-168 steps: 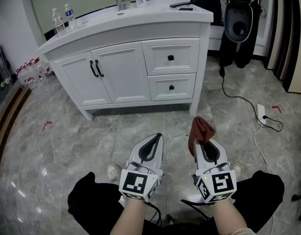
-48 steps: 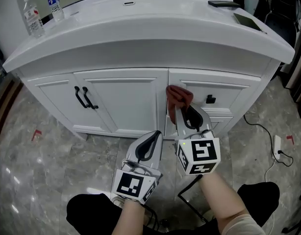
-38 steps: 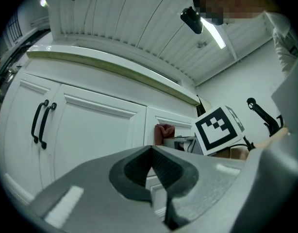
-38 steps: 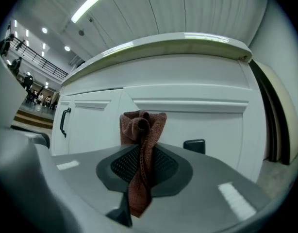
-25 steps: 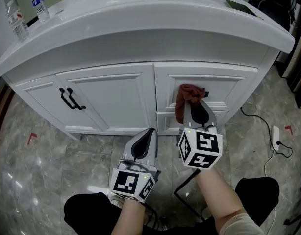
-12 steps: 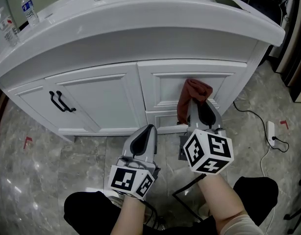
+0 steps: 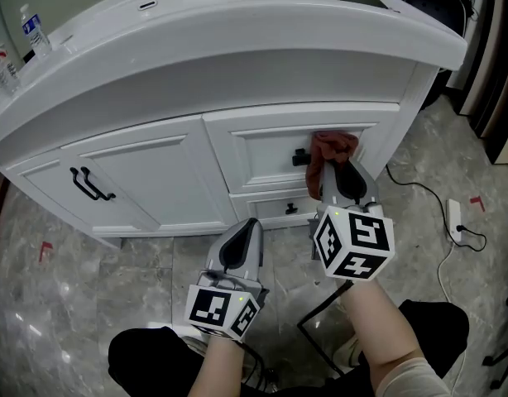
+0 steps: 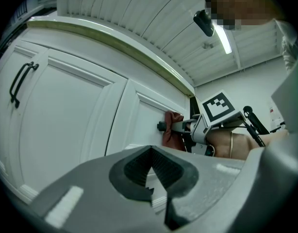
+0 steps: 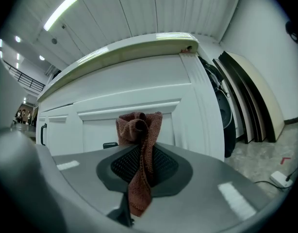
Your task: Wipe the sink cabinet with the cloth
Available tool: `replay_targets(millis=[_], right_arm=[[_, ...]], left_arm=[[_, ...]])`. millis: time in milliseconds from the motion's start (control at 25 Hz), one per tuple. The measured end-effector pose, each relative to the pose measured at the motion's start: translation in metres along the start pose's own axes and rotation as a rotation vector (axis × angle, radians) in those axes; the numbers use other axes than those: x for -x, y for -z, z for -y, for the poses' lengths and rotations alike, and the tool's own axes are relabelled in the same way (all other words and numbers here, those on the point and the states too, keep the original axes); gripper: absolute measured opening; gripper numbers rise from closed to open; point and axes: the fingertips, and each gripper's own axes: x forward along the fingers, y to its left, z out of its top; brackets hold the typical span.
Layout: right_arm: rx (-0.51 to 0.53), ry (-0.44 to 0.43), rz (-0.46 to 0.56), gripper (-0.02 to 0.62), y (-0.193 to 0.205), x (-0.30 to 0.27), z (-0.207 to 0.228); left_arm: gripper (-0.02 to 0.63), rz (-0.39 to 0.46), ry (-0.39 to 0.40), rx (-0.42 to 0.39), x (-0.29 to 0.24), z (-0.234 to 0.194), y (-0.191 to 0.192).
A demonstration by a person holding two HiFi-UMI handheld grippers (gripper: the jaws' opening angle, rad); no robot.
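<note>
I'm pinching the soft, light cloth [image 7: 329,149] mid-bunch in my shut right claw [image 7: 336,172], holding it against the cabinet [image 7: 146,184] drawer [image 7: 258,150] beside its knob [image 7: 299,158], left claw [image 7: 242,240] closed, empty.

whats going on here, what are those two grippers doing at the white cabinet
Someone kneels or crouches in front of the sink cabinet with a gripper in each hand. The right gripper is shut on a reddish-brown cloth and holds it up at the upper drawer, just beside its black knob. The left gripper is shut with nothing in it, lower down and clear of the cabinet.
</note>
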Motion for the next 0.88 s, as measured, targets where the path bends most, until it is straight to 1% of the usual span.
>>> replay_targets(millis=[160,240,360,440,600,680,760,880], right_arm=[[-0.018,0.06,0.012,0.08,-0.001,0.005,0.031],[-0.009,0.067,0.002,0.081,-0.001,0.007,0.043],[0.022,0.064,0.004,0.081,-0.004,0.01,0.049],[0.017,0.091,0.022,0.08,-0.007,0.015,0.06],[-0.019,0.172,0.013,0.078,-0.006,0.024,0.097],[-0.026,0.192,0.005,0.078,-0.005,0.029,0.108],[-0.039,0.188,0.004,0.078,0.0,0.036,0.108],[-0.073,0.142,-0.008,0.078,0.016,0.044,0.087]], left_arm=[[0.0,0.01,0.012,0.034,-0.007,0.004,0.001],[0.0,0.017,0.021,0.047,-0.011,0.007,0.001],[0.0,0.017,0.021,0.038,-0.017,0.014,0.008],[0.0,0.008,0.023,0.027,-0.021,0.021,0.009],[0.0,0.004,0.045,-0.014,-0.025,0.034,0.011],[0.0,0.003,0.044,-0.039,-0.024,0.036,0.013],[0.0,-0.003,0.033,-0.075,-0.023,0.035,0.014],[0.0,-0.014,0.021,-0.132,-0.018,0.031,0.014]])
